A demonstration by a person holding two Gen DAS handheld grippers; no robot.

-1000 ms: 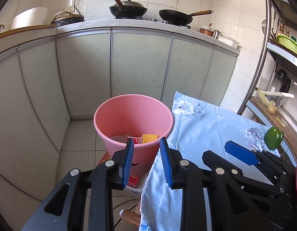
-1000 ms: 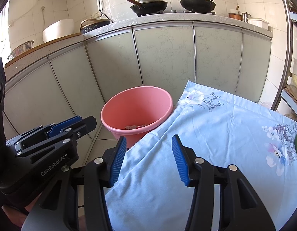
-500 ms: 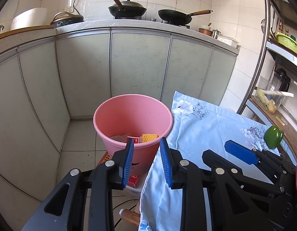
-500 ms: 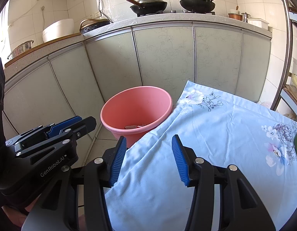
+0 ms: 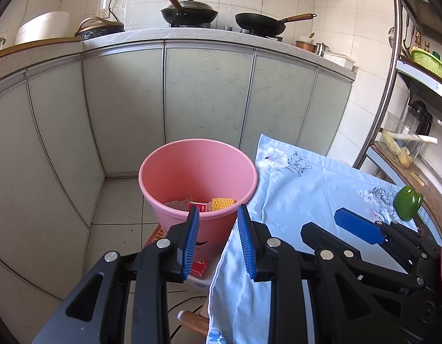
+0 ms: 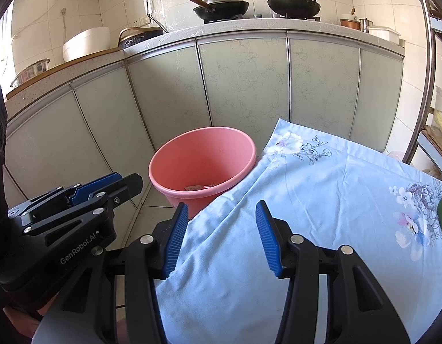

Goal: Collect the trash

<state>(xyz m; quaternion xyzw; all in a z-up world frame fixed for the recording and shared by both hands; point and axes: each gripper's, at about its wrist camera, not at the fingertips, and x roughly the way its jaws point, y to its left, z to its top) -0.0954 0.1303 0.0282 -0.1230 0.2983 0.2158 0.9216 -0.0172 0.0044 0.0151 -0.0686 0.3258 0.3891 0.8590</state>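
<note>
A pink bucket (image 5: 198, 172) stands on the floor beside the table's left edge. Inside it lie a red box (image 5: 198, 207), a yellow foam net (image 5: 222, 203) and a brownish net (image 5: 178, 204). My left gripper (image 5: 218, 229) hovers over the bucket's near rim, open, with nothing between its blue pads. My right gripper (image 6: 221, 235) stays open above the light blue floral cloth (image 6: 321, 200) on the table, also holding nothing. In the right wrist view the bucket (image 6: 203, 154) sits ahead and to the left. A green pepper (image 5: 407, 203) rests on the cloth at the far right.
Grey cabinet doors (image 5: 206, 100) close off the space behind the bucket, with woks (image 5: 189, 11) on the counter above. A red carton (image 5: 199, 269) lies under the bucket, and a wooden handle (image 5: 192, 319) and a cable are on the floor. A metal shelf (image 5: 415, 71) stands at the right.
</note>
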